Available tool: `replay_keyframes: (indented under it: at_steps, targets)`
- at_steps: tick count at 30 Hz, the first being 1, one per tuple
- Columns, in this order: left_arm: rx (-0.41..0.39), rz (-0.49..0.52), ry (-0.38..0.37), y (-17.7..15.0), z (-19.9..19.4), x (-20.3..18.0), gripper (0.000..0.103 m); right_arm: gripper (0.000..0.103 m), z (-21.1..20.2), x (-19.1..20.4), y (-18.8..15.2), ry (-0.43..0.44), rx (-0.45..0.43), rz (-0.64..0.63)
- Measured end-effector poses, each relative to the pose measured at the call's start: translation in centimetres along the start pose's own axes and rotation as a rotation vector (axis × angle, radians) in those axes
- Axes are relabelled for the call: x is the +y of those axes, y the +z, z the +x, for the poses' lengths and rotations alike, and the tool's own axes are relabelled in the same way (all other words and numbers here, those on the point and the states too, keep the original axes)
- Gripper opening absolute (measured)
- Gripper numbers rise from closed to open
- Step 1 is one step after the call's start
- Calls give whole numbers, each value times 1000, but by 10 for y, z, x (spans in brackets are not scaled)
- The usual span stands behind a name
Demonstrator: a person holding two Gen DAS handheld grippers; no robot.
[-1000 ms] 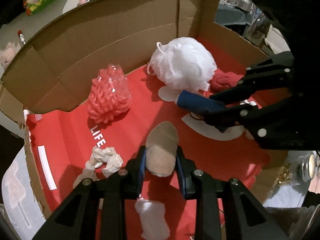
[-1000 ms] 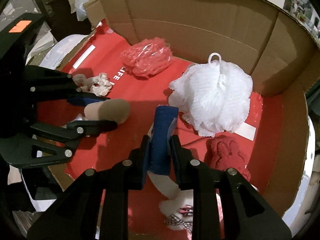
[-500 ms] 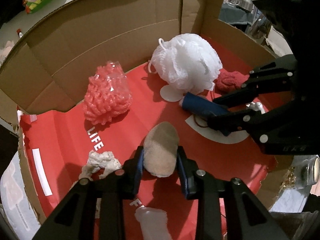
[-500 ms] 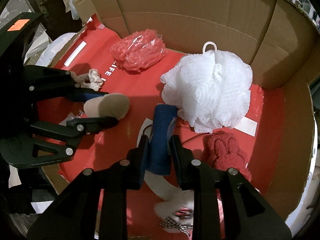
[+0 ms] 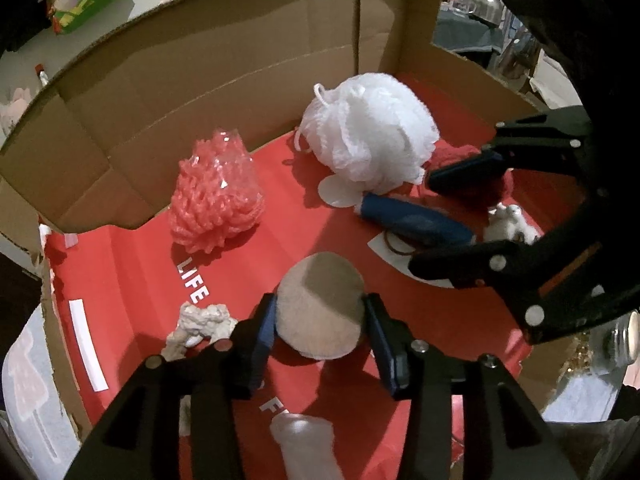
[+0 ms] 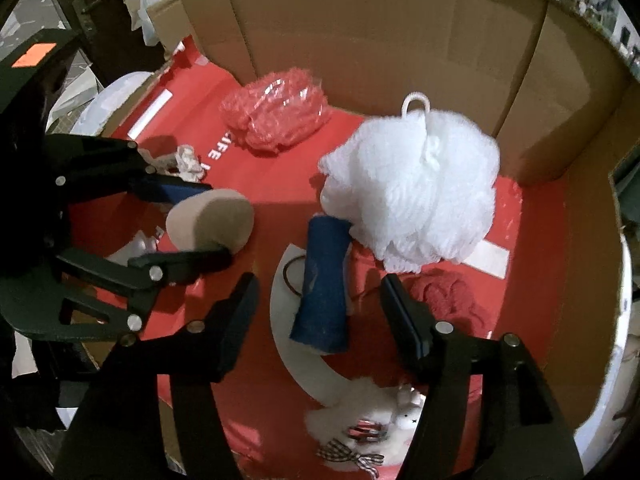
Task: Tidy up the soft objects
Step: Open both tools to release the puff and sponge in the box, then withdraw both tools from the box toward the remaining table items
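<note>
A tan round sponge (image 5: 320, 312) sits between the fingers of my left gripper (image 5: 319, 300), just over the red floor of the cardboard box (image 5: 200, 80). Both pads touch the sponge while the jaws are opening. A blue foam roll (image 6: 324, 288) lies on the box floor between the fingers of my right gripper (image 6: 319, 280). Those jaws are opening too, with a clear gap on each side of the roll. The roll's far end rests against a white mesh bath pouf (image 6: 412, 188). From the right wrist view, the left gripper (image 6: 218, 222) is at the left.
In the box also lie a pink bagged puff (image 5: 216, 196), a red knitted piece (image 6: 440, 296), a white fluffy toy (image 6: 372, 428), a cream rag (image 5: 204, 320) and a pale sock-like piece (image 5: 304, 440). Cardboard walls (image 6: 360, 40) stand behind and to the right.
The right gripper's jaws have spread apart and let go of the blue roll, which now lies on the floor. The left jaws have widened and the squeezed sponge has swelled back round.
</note>
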State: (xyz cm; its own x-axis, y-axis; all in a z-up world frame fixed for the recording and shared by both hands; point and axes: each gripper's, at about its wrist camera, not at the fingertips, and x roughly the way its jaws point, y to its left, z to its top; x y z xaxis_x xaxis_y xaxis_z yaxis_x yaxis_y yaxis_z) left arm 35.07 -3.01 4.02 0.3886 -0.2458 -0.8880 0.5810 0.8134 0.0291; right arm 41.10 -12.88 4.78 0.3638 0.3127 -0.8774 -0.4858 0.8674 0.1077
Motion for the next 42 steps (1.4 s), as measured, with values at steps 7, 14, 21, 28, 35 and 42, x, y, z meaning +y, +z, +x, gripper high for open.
replay_keyframes:
  at_steps: [7,14,21,28,35,42]
  targets:
    - [-79,-42,1,-6,-30,0,67,64,-27,7,-2,-25,-45,5]
    - [-194,-89,14,-18,-78,-8,79,73,-79,18,-20,-40,-130,27]
    - [-378,-170,35,-47,-151,-27,97,80,-144,41,-52,-86,-256,31]
    - [-538,-194,71,-84,-206,-60,103,82,-203,70,-101,-174,-401,30]
    - [-650,-186,138,-129,-232,-100,103,91,-232,104,-158,-294,-563,28]
    - [-710,-231,174,-170,-233,-132,103,93,-232,122,-215,-327,-650,89]
